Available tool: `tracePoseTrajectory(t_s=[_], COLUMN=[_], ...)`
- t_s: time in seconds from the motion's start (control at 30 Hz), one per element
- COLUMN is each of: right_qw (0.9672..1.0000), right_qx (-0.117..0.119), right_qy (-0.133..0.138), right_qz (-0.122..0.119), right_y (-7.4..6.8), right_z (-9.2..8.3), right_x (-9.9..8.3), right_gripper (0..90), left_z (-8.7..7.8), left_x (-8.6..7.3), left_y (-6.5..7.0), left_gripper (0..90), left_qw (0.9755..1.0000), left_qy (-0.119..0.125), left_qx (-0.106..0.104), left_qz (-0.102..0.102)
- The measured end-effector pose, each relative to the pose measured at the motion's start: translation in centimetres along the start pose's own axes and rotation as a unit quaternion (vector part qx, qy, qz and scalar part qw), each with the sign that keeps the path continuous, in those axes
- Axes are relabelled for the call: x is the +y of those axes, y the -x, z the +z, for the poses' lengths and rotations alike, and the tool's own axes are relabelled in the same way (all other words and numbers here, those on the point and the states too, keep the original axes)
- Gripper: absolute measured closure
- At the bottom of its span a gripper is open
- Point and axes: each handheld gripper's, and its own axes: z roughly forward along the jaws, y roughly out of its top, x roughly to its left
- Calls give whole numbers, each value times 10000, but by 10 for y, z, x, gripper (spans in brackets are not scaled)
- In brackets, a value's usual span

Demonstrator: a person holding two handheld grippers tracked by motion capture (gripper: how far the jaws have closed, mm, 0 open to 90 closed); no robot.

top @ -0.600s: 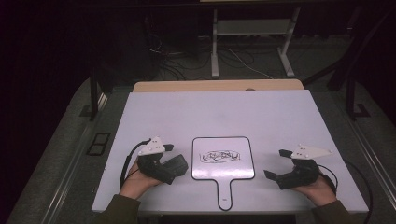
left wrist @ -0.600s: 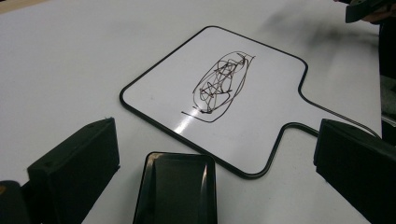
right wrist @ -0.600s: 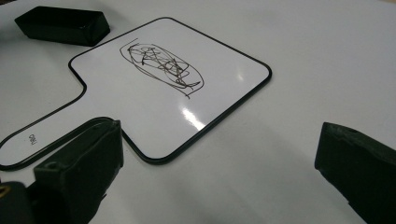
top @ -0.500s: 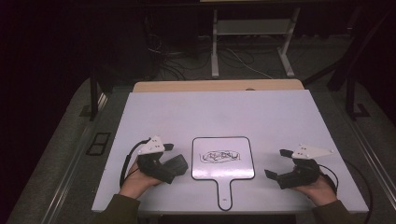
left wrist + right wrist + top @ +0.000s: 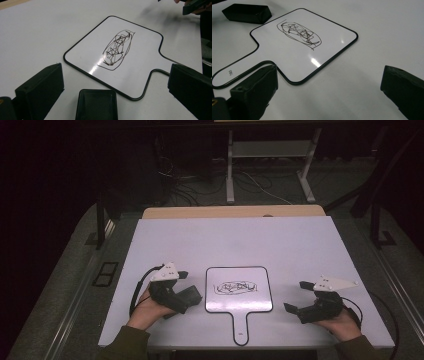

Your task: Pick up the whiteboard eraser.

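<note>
A small paddle-shaped whiteboard (image 5: 239, 301) with a black rim lies flat near the table's front edge, its handle toward me. A black scribble (image 5: 238, 287) marks its middle. Left of it lies a black eraser block (image 5: 190, 296). My left gripper (image 5: 179, 292) is open around it: in the left gripper view the eraser (image 5: 96, 102) lies between the wide-spread jaws without touching them, with the whiteboard (image 5: 140, 62) just beyond. Right of the board, my right gripper (image 5: 298, 296) stands open with nothing between its jaws. In the right gripper view the board (image 5: 287, 52) lies ahead and the eraser (image 5: 247, 12) is far left.
The white table (image 5: 235, 240) stretches bare beyond the board to a wooden strip (image 5: 230, 212) at its far edge. Past that, a dark floor holds cables and a metal stand (image 5: 270, 150). Both hands rest near the table's front edge.
</note>
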Motion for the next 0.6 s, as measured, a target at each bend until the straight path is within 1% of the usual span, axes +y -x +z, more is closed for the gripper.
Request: tracePoseTrajectory(t_s=[0.13,0.27,0.37,0.43,0.47,0.53,0.57,0.6], right_qw=[10000,10000,10000,10000,10000,10000,10000,10000], right_qx=[-3,-28,-53,-46,-34,-32,-25,-25], right_qy=[-36,-28,-43,-50,-47,-44,-43,-43], right_qz=[13,-9,-29,-27,-32,-32,-39,-39], right_y=[-1,-3,-5,-6,-6,-5,-5,-5], right_z=[0,0,-1,-1,-1,0,0,0], right_x=[-1,-1,-2,-2,-2,-2,-2,-2], right_gripper=[2,2,2,2,2,2,2,2], left_z=[1,1,1,0,-1,-1,-1,-1], left_x=[1,1,1,0,0,0,-1,-2], left_y=[-5,-7,-9,-9,-10,-10,-11,-11], left_gripper=[0,0,14,25,35,52,72,72], left_qw=[10000,9999,9998,9997,9995,9994,9991,9990], left_qy=[-71,-93,-178,-210,-275,-311,-376,-409], left_qx=[-15,-27,-37,-38,-36,-19,-23,-17], left_qz=[45,53,122,85,148,149,178,177])
